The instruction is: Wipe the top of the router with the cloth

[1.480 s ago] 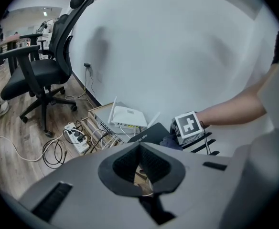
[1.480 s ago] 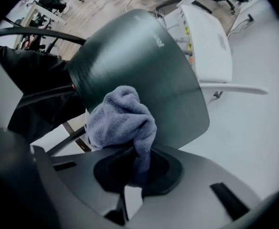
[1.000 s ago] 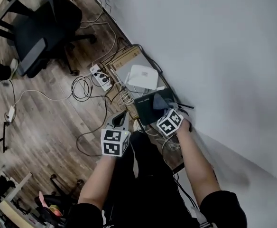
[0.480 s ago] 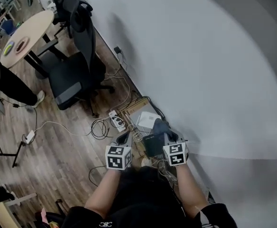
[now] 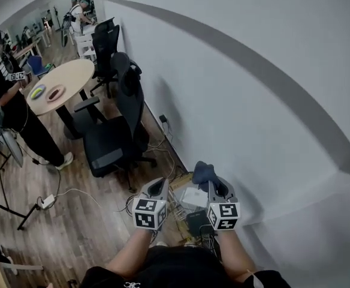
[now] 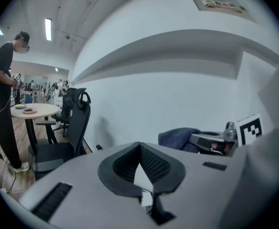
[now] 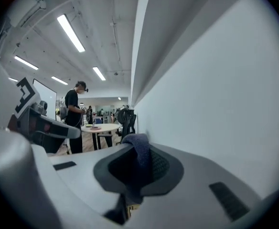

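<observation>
Left tongs (image 6: 139, 151): shut together at the tips, nothing between them; they point level across the room.
Right tongs (image 7: 138, 168): clamped on the cloth (image 5: 202, 173); a dark blue fold stands up out of the pads.
Cloth position: in the head view it's at 12 o'clock of your right tongs, close to the wall (image 5: 265, 101) and not on the router.
Router (image 5: 197, 221): dark box on the floor (image 5: 73, 233) by the wall, at 6 o'clock of the cloth, low between your two tongs and partly hidden by them.
White box (image 5: 194, 197): just beside the router, at its 12 o'clock.
Cables: tangle on the floor at 9 o'clock of the router.
Office chair (image 5: 118, 131): black, at 11 o'clock of your left tongs, well apart.
Person (image 5: 1, 95): standing far off at 10 o'clock.
</observation>
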`<state>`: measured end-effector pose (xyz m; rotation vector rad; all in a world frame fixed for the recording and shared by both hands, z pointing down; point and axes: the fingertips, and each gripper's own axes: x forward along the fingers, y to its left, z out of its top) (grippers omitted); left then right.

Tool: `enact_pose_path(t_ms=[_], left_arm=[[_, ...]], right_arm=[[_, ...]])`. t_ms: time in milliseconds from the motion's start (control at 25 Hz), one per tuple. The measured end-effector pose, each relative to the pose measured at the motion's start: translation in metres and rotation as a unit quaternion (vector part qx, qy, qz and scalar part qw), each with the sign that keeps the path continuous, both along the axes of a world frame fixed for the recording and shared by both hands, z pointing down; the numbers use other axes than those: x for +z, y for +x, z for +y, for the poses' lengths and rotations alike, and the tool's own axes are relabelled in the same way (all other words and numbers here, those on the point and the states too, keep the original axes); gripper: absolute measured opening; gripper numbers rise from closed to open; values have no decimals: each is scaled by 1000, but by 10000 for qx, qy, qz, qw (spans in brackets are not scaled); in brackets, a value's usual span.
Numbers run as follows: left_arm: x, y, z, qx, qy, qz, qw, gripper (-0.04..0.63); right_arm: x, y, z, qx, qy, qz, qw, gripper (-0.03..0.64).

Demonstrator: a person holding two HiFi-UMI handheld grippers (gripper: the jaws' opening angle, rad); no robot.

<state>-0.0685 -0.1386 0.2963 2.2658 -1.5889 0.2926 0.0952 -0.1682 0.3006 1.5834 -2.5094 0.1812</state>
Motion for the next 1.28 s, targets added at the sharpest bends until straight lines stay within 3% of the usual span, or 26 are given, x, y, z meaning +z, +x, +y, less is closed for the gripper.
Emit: enact_pose_path(t_ms=[240, 440, 1280], left_arm=[[-70, -9, -8, -189, 748, -77, 9970, -6], [-101, -14, -17, -307, 1157, -130, 9927, -6], [-84, -23, -6, -372, 1006, -97, 9942, -6]], right_arm=[[-90, -9, -5, 0, 960, -229, 9951, 12], [-109, -15, -13, -19, 1159, -235, 9930, 12], [-107, -34, -1, -295, 1205, -334, 9917, 12]])
